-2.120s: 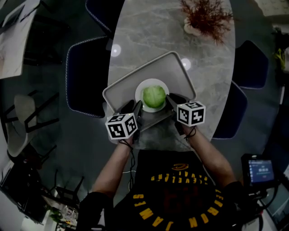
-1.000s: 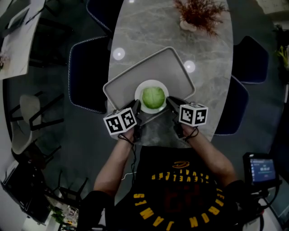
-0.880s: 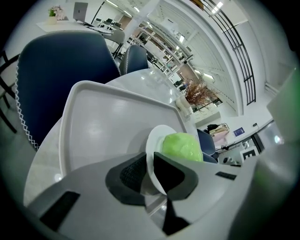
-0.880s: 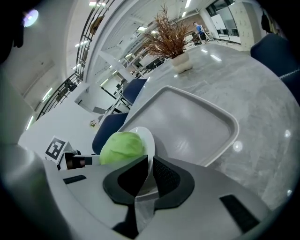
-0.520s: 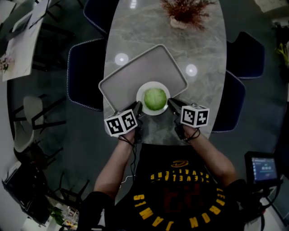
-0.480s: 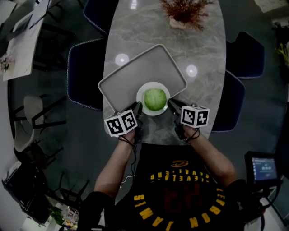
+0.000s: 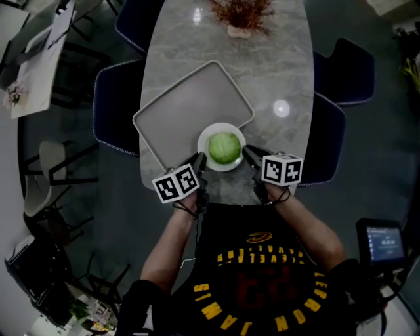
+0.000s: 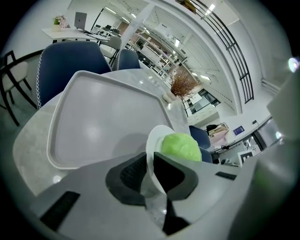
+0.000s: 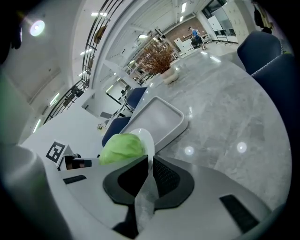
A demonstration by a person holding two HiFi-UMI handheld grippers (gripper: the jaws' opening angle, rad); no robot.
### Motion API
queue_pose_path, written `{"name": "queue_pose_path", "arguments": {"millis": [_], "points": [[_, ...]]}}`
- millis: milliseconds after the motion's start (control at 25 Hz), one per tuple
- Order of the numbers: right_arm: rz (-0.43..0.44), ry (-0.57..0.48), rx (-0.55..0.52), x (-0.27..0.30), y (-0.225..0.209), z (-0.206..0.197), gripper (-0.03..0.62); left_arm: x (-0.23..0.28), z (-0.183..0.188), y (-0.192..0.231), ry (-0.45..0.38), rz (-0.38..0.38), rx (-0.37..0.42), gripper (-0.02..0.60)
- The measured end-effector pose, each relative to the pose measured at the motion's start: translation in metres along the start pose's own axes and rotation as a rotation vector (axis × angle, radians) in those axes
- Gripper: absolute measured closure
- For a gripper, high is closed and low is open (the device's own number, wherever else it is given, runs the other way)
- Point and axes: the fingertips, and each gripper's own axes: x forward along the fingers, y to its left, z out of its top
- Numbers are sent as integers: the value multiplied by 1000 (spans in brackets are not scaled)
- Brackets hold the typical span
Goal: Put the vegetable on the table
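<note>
A round green cabbage (image 7: pixel 224 147) sits on a small white plate (image 7: pixel 235 132). I hold the plate from both sides. My left gripper (image 7: pixel 200 159) is shut on its left rim and my right gripper (image 7: pixel 247 152) on its right rim. The plate hangs over the near right corner of the grey tray (image 7: pixel 190 105) and the marble table (image 7: pixel 282 65). In the left gripper view the plate (image 8: pixel 153 140) edge runs between the left gripper's (image 8: pixel 149 171) dark pads, with the cabbage (image 8: pixel 180 146) beyond. In the right gripper view the plate (image 9: pixel 146 138) rim is pinched in the right gripper (image 9: pixel 150 171), the cabbage (image 9: pixel 121 146) to its left.
A vase of dried reddish twigs (image 7: pixel 239 13) stands at the table's far end. Blue chairs flank the table at the left (image 7: pixel 115 105) and right (image 7: pixel 331 138). The grey tray (image 8: pixel 98 122) holds nothing else. A lit screen (image 7: pixel 384 241) sits at the lower right.
Both grippers have carried the plate with the cabbage from the tray's near middle toward its near right corner, partly out over the bare table. Both grips are unchanged.
</note>
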Motion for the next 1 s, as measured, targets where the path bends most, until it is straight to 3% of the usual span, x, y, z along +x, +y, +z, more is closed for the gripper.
{"name": "queue_pose_path", "arguments": {"millis": [360, 760, 1000], "points": [[-1, -36, -2, -42, -23, -22, 554, -1, -42, -30, -10, -5, 29, 532], [-57, -81, 34, -91, -74, -50, 559, 29, -102, -62, 64, -29, 71, 532], [-111, -93, 23, -102, -108, -63, 559, 55, -127, -74, 117, -11, 139, 532]]}}
